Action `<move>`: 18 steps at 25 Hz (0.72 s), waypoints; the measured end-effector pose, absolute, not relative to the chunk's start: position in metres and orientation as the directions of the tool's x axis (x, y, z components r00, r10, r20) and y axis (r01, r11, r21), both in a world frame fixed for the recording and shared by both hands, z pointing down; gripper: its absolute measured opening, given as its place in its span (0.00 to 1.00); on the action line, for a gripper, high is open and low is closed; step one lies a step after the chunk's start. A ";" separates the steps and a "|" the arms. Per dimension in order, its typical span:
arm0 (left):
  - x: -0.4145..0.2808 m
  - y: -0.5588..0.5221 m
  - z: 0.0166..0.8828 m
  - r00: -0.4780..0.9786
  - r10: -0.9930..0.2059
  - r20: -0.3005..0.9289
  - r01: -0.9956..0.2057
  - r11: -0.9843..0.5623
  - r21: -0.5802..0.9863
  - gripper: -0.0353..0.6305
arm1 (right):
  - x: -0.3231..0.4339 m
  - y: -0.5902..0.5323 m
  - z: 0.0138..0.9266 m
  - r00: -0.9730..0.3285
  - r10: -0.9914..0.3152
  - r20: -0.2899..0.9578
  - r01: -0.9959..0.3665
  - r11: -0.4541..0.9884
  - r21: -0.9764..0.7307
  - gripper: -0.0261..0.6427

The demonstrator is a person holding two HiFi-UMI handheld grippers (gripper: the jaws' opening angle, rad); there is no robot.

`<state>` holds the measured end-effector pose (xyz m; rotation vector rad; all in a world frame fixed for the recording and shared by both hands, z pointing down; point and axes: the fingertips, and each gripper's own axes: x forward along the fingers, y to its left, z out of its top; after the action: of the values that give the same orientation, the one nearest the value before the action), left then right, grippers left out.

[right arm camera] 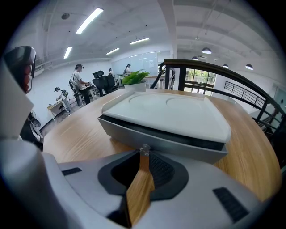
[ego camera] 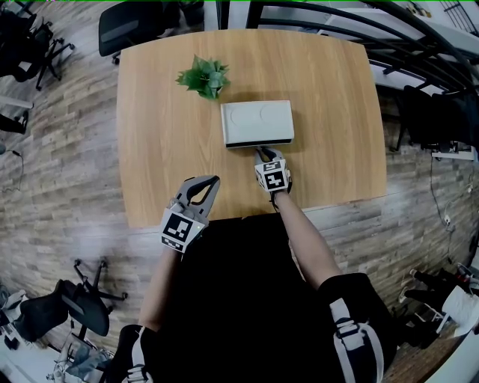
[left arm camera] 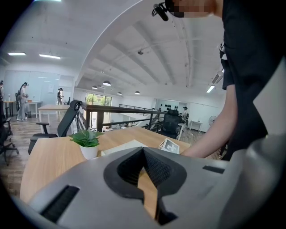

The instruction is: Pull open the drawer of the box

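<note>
A flat white box (ego camera: 257, 122) with a grey drawer front (right arm camera: 165, 144) lies in the middle of the wooden table (ego camera: 157, 157). My right gripper (ego camera: 261, 152) is at the box's near side, shut on the small clear drawer knob (right arm camera: 144, 150), which shows at the jaw tips in the right gripper view. The drawer front sits a little forward under the white lid (right arm camera: 170, 112), with a dark gap between them. My left gripper (ego camera: 212, 181) hovers over the table's near edge, left of the box, shut and holding nothing. In the left gripper view the box (left arm camera: 123, 146) lies ahead.
A small potted plant (ego camera: 203, 77) stands just behind the box's left corner. Office chairs (ego camera: 127, 22) stand beyond the table and on the floor at lower left (ego camera: 75, 299). A black railing (ego camera: 419, 45) runs along the right side.
</note>
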<state>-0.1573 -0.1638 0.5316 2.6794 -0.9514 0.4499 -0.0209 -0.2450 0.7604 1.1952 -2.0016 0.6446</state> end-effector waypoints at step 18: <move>-0.146 -0.163 0.527 0.767 -0.540 0.346 -0.614 -0.775 0.152 0.09 | -0.019 -0.216 0.759 -0.321 -0.523 0.789 -0.892 0.447 -0.067 0.16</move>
<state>-0.1458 -0.1634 0.5268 2.7070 -0.9005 0.4152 -0.0189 -0.2157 0.7588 1.1830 -1.9892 0.6622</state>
